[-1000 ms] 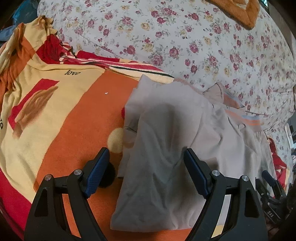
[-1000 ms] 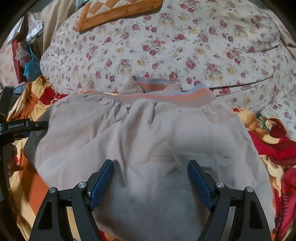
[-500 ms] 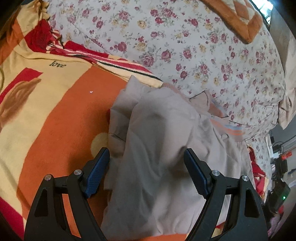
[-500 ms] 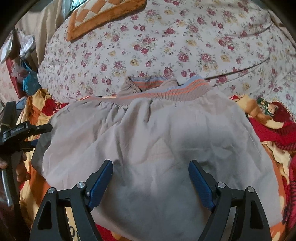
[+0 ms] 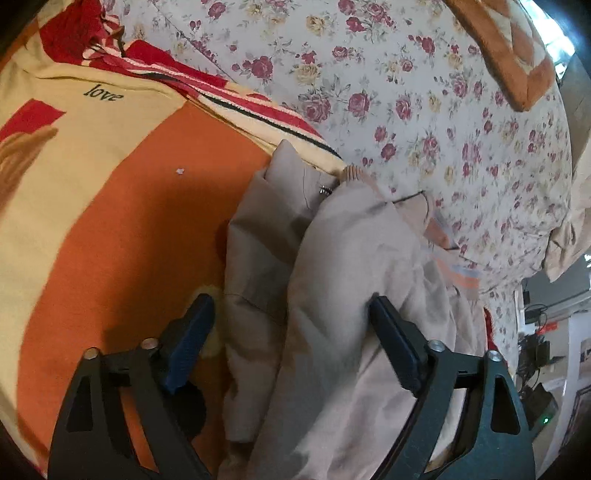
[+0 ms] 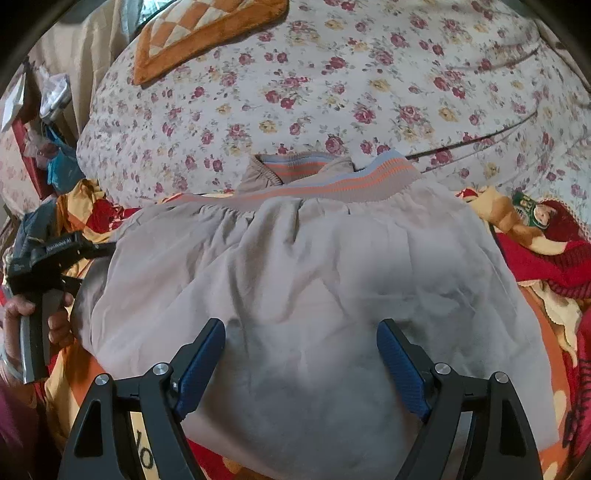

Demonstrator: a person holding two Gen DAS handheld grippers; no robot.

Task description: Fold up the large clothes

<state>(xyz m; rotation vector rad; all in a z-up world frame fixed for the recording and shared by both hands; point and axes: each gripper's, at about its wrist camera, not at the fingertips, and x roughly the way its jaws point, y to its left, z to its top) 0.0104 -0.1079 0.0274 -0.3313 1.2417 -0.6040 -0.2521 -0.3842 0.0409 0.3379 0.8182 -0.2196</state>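
Note:
A beige jacket [image 6: 303,280] with an orange and blue ribbed hem [image 6: 332,182] lies folded on an orange and yellow blanket [image 5: 122,206]. In the left wrist view the jacket [image 5: 325,295] fills the lower right, its left edge folded over in layers. My left gripper [image 5: 291,328] is open, its jaws spread over the jacket's left edge. My right gripper [image 6: 301,354] is open above the jacket's near part, holding nothing. The left gripper's handle and the hand holding it [image 6: 37,280] show at the jacket's left side.
A floral quilt [image 6: 332,81] is heaped behind the jacket, with an orange checked cushion [image 6: 199,33] on top. Red and yellow bedding [image 6: 546,243] lies to the right. Clutter [image 6: 44,122] stands at the far left, equipment [image 5: 539,354] past the bed's right edge.
My left gripper has moved right and closer over the jacket's left edge, more of the folded layers showing. The right gripper has drawn back slightly. Both stay open.

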